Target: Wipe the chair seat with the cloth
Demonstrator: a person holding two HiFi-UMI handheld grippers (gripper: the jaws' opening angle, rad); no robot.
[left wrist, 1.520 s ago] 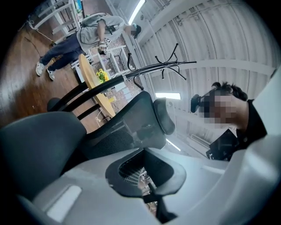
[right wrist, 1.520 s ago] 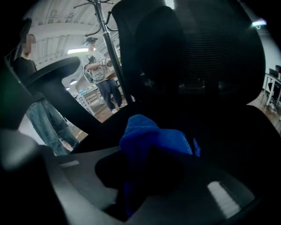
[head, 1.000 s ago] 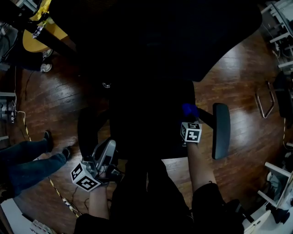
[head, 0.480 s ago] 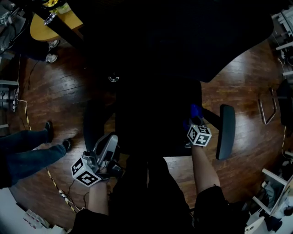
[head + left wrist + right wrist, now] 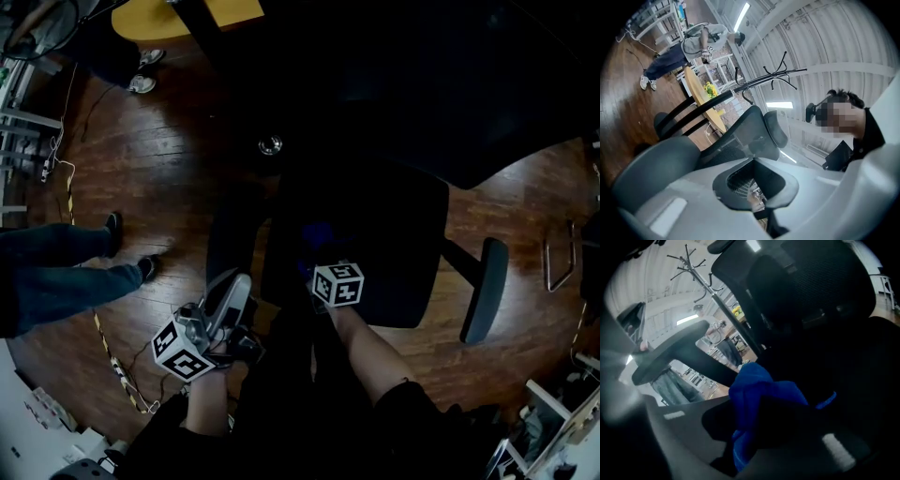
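The black chair seat (image 5: 384,234) fills the middle of the head view, very dark. My right gripper (image 5: 323,258) is over the seat's left front part, shut on a bunched blue cloth (image 5: 317,234). In the right gripper view the cloth (image 5: 759,385) bulges out between the jaws of the right gripper (image 5: 754,427), with the mesh backrest (image 5: 811,291) behind it. My left gripper (image 5: 230,300) hangs off the seat's front left corner, beside the left armrest (image 5: 230,234). The left gripper (image 5: 757,187) points upward at the backrest (image 5: 750,126), jaws together, holding nothing.
The right armrest (image 5: 483,291) sticks out at the right. A bystander's legs (image 5: 56,272) stand on the wooden floor at the left, near a cable (image 5: 112,366). A yellow round table (image 5: 701,89), a coat rack (image 5: 778,72) and another person (image 5: 693,42) are behind the chair.
My right gripper has carried the cloth across the seat, from beside the right armrest to the left front part. The left gripper has stayed at the front left corner.
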